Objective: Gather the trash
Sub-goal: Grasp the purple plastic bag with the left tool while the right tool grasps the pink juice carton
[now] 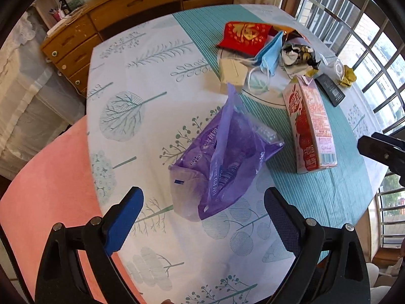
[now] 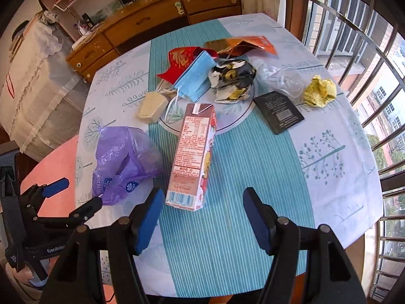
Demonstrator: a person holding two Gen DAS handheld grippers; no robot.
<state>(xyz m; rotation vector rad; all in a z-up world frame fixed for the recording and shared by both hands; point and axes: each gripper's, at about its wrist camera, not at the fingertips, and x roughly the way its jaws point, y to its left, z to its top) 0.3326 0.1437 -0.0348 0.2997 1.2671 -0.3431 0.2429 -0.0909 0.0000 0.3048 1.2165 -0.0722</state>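
Observation:
A purple plastic bag (image 1: 225,162) lies crumpled on the tablecloth just ahead of my left gripper (image 1: 202,217), which is open and empty; the bag also shows in the right wrist view (image 2: 124,162). A pink drink carton (image 2: 193,157) lies on the teal stripe just ahead of my right gripper (image 2: 201,217), which is open and empty; the carton also shows in the left wrist view (image 1: 310,126). Beyond lie a blue face mask (image 2: 196,77), a red envelope (image 2: 181,62), a crumpled black-and-gold wrapper (image 2: 231,79), an orange packet (image 2: 240,44), a beige box (image 2: 152,107), a black card (image 2: 278,111), a clear plastic cup (image 2: 286,79) and a yellow crumpled paper (image 2: 320,91).
A glass plate (image 2: 235,124) sits under some of the trash at the table's middle. The left gripper (image 2: 73,197) shows in the right wrist view by the bag. A wooden dresser (image 2: 157,20) stands behind the table, a barred window (image 2: 367,63) to the right, and a pink floor (image 1: 50,177) to the left.

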